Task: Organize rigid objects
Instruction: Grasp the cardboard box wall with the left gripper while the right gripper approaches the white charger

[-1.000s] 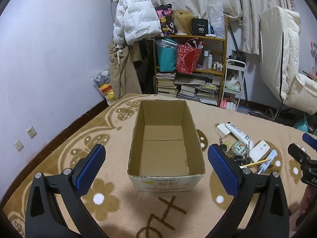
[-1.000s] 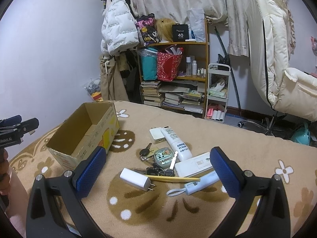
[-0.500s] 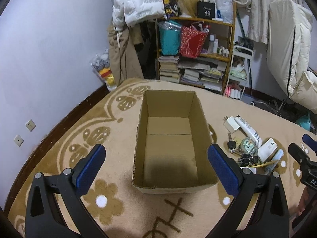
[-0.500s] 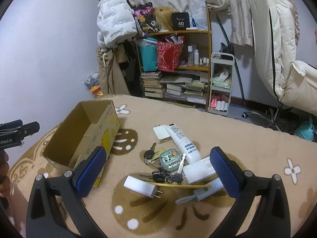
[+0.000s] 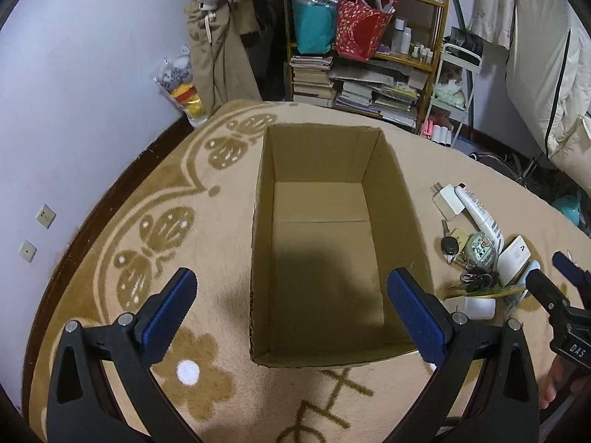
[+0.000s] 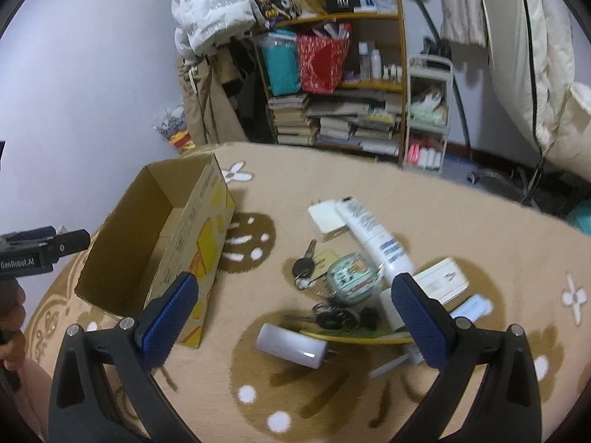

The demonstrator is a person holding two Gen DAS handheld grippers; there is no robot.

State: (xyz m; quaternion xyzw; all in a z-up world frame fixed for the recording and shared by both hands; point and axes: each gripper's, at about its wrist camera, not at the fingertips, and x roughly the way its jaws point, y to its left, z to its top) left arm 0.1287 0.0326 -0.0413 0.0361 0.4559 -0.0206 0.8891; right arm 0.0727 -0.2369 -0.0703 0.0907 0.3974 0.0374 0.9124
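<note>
starting: judging from the empty open brown cardboard box (image 5: 325, 243), no item has been put away yet; all the sorting is left.
left claw (image 5: 291, 313): spread wide, pinching nothing, hovering over the near end of the box, its blue pads either side of the box's near corners.
right claw (image 6: 295, 313): spread wide, pinching nothing, hanging over the pile of small things; it shows at 3 o'clock in the left wrist view.
box place: on the tan patterned rug (image 5: 192, 243), at 9 to 10 o'clock of the pile in the right wrist view, open side up.
pile place: on the rug at 3 o'clock of the box, near it but apart.
pile, far end: white square charger block (image 6: 327, 217) touching a white squeeze tube with blue print (image 6: 376, 238).
pile, middle: black-headed key (image 6: 304, 264), round green tin with a cartoon lid (image 6: 352, 280), white flat box (image 6: 441, 284), black key bunch (image 6: 338, 317).
pile, near end: white plug adapter with prongs (image 6: 291, 343) at 6 o'clock of the pile, a yellow-green thin stick (image 6: 354, 337) beside it, a pale blue tube (image 6: 471, 306) at 3 o'clock.
next, as a guess: the adapter lies between the right claw's pads and looks the likeliest first pick.
risk: the keys are tangled among the other things and may drag neighbours along.
</note>
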